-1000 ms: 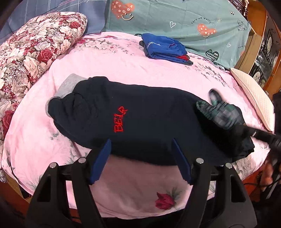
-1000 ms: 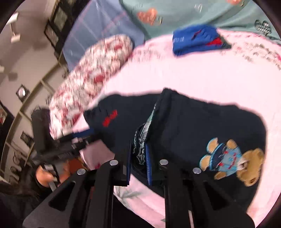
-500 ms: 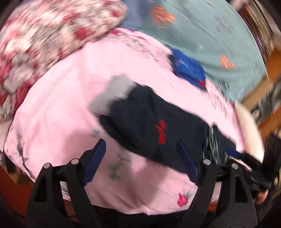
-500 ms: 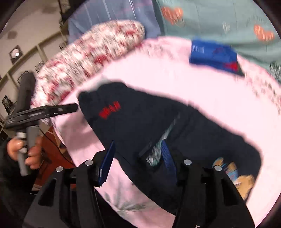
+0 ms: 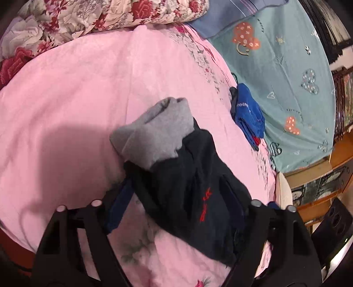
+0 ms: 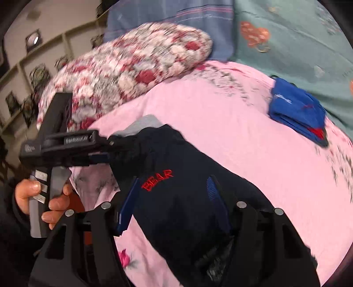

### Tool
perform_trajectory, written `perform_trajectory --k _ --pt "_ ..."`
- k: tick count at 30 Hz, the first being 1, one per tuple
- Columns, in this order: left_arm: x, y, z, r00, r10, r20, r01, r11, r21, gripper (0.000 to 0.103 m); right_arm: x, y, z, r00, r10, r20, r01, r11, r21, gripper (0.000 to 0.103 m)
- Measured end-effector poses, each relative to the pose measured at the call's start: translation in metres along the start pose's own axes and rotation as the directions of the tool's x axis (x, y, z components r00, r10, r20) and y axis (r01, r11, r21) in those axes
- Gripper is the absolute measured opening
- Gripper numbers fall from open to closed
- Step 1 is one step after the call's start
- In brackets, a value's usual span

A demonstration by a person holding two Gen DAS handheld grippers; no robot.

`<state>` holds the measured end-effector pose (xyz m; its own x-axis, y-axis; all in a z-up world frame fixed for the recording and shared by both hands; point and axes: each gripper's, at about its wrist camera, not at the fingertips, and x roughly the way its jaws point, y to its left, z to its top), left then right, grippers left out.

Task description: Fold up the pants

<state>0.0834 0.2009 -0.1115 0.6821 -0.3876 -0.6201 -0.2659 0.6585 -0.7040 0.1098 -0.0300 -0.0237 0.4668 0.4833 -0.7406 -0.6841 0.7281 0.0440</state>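
Note:
Dark navy pants (image 5: 187,187) with grey cuffs (image 5: 158,132) and a red "BEAR" mark (image 6: 157,183) lie bunched on the pink bed sheet (image 5: 77,99). My left gripper (image 5: 176,198) straddles the leg just below the cuffs. Its jaws are closing and the wrinkled cloth fills the gap from pad to pad. In the right wrist view the left gripper (image 6: 110,150) bites into the cuff end from the left, held by a hand (image 6: 33,194). My right gripper (image 6: 172,198) hovers over the pants beside the red mark. Its jaws are opening and grip nothing.
A folded blue garment (image 5: 249,114) (image 6: 297,112) rests at the far side of the bed. A floral quilt (image 5: 88,17) and a teal pillow (image 5: 286,66) line the head end. Wooden shelving (image 5: 320,181) stands to the right.
The right gripper let go of the folded waist end, opened and swung over toward the red mark. The left gripper rolled and moved to the cuff end, where the cloth has bunched between its pads.

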Motion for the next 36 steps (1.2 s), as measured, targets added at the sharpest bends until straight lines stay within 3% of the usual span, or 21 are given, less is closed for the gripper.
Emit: perform_trajectory --k 1,4,7,9,11,15,17,20,24,25,26,28,30,32,33,35,36 --pt "0.007 0.002 0.004 1.0 -0.001 -0.015 0.0 1.0 -0.019 0.055 0.011 0.005 0.002 1.0 0.011 -0.022 -0.011 1.0 -0.013 0.058" --pt "0.022 0.003 0.009 0.999 0.018 -0.034 -0.019 0.999 -0.029 0.034 0.049 0.018 -0.003 0.993 0.046 -0.107 -0.051 0.998 -0.039 0.051" --pt "0.025 -0.002 0.008 0.999 0.026 -0.026 -0.026 1.0 0.002 0.025 0.076 0.02 -0.015 0.984 0.07 -0.165 -0.073 0.997 -0.01 0.042" --pt "0.021 -0.007 0.006 1.0 0.015 -0.005 -0.015 1.0 0.028 0.021 0.076 0.013 -0.018 0.984 0.102 -0.143 -0.099 0.995 0.03 0.041" --pt "0.014 -0.019 0.002 1.0 0.001 0.016 -0.003 0.997 0.077 0.017 0.072 0.01 -0.018 0.986 0.111 -0.124 -0.106 0.993 0.047 0.028" --pt "-0.003 -0.068 -0.015 0.998 -0.056 0.024 0.049 0.973 0.226 0.016 0.044 0.011 -0.023 0.991 0.131 -0.016 -0.13 0.991 0.033 0.027" --pt "-0.013 -0.108 -0.033 0.995 -0.104 0.01 0.095 0.94 0.327 0.015 0.022 0.009 -0.028 0.992 0.114 0.055 -0.116 0.993 0.037 0.022" --pt "-0.033 -0.165 -0.068 0.984 -0.175 -0.011 0.159 0.862 0.482 0.015 -0.031 0.001 -0.042 0.979 0.083 0.188 -0.094 0.994 0.055 0.022" --pt "-0.046 -0.223 -0.124 0.958 -0.265 -0.106 0.271 0.728 0.63 0.016 -0.113 -0.016 -0.092 0.948 0.006 0.319 -0.049 0.991 0.128 0.022" --pt "-0.04 -0.234 -0.14 0.954 -0.264 -0.146 0.293 0.696 0.655 0.016 -0.124 -0.021 -0.108 0.947 -0.022 0.319 -0.028 0.988 0.151 0.026" --pt "-0.026 -0.242 -0.154 0.95 -0.242 -0.195 0.309 0.675 0.67 0.016 -0.132 -0.029 -0.127 0.955 -0.063 0.289 0.008 0.982 0.187 0.038" --pt "0.009 -0.242 -0.172 0.946 -0.171 -0.275 0.315 0.682 0.66 0.016 -0.134 -0.045 -0.161 0.967 -0.156 0.204 0.096 0.957 0.275 0.046" --pt "0.047 -0.234 -0.19 0.934 -0.075 -0.35 0.302 0.691 0.657 0.017 -0.139 -0.067 -0.2 0.971 -0.194 0.142 0.127 0.915 0.382 0.047" --pt "0.071 -0.225 -0.213 0.905 -0.009 -0.424 0.318 0.675 0.666 0.018 -0.153 -0.083 -0.229 0.968 -0.209 0.136 0.124 0.876 0.466 0.051" --pt "0.071 -0.224 -0.22 0.903 0.0 -0.43 0.323 0.659 0.679 0.018 -0.159 -0.089 -0.237 0.966 -0.21 0.147 0.114 0.864 0.49 0.056" --pt "0.058 -0.227 -0.222 0.906 -0.023 -0.422 0.339 0.636 0.693 0.03 -0.174 -0.103 -0.248 0.957 -0.215 0.193 0.077 0.834 0.547 0.077" --pt "0.05 -0.227 -0.218 0.902 -0.05 -0.428 0.359 0.636 0.683 0.047 -0.181 -0.113 -0.252 0.95 -0.204 0.235 0.031 0.813 0.581 0.081"
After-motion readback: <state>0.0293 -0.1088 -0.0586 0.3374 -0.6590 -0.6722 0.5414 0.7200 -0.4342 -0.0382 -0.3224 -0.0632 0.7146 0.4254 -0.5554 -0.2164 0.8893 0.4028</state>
